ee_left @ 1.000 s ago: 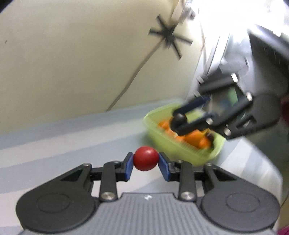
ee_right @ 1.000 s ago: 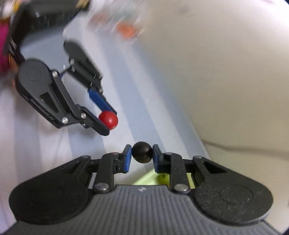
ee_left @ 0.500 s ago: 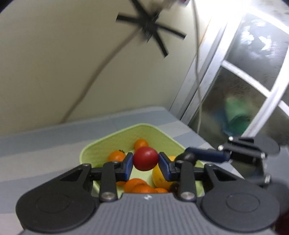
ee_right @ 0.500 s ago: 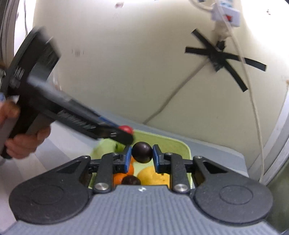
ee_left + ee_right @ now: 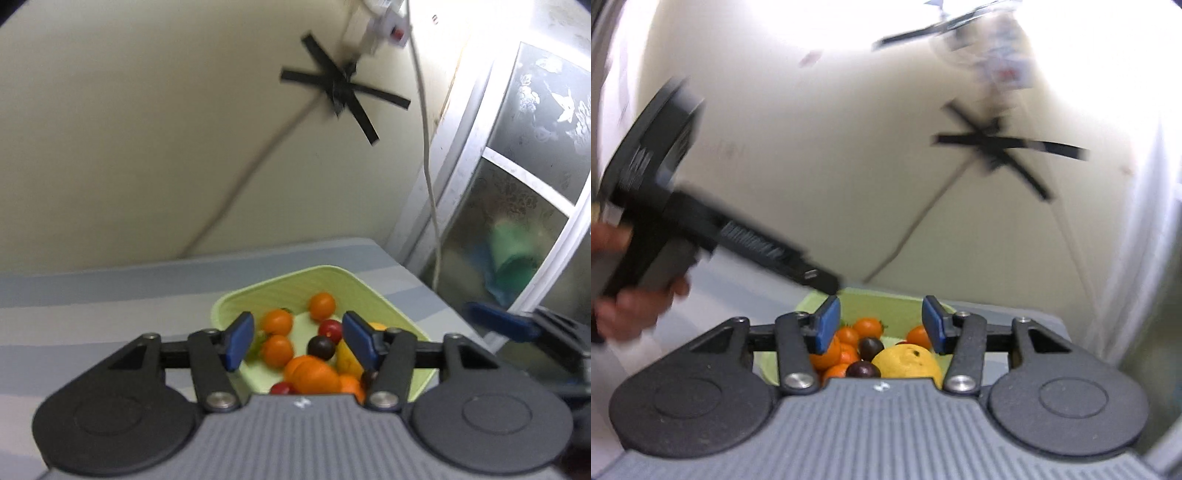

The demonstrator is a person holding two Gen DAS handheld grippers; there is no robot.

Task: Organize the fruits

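Since the earlier frames both pairs of jaws have just been opening, and the small red fruit [image 5: 330, 331] once pinched by the left gripper [image 5: 298, 345] and the small dark fruit [image 5: 321, 348] once pinched by the right gripper [image 5: 880, 329] are now seen lying in the green tray [image 5: 258, 295] below, apparently released. Each gripper is held partly open with nothing between its blue pads [image 5: 240, 339], only the fruit pile being visible through the gap. The drop-off step is therefore judged complete for this pair, and the next move is judged to call for both grippers to be drawn back from the tray and carried to whatever fruit remains elsewhere (none is visible outside the tray in either view). Within the tray, several small orange fruits [image 5: 277, 321], a larger orange one [image 5: 312, 373], a yellow fruit [image 5: 908, 363] and further dark ones [image 5: 863, 369] are heaped together, so little free floor is left near the front. Beyond it, the striped tablecloth [image 5: 110, 295] runs to a pale wall, where a black tape cross [image 5: 341, 90] and a white cable [image 5: 428, 166] are fixed, and a frosted window [image 5: 517, 221] stands to the right. Crowding is the chief obstacle: the left gripper's arm [image 5: 768, 251], held by a hand [image 5: 631, 306], reaches in just beside the right gripper's left pad [image 5: 827, 328], so a collision is to be guarded against on withdrawal.
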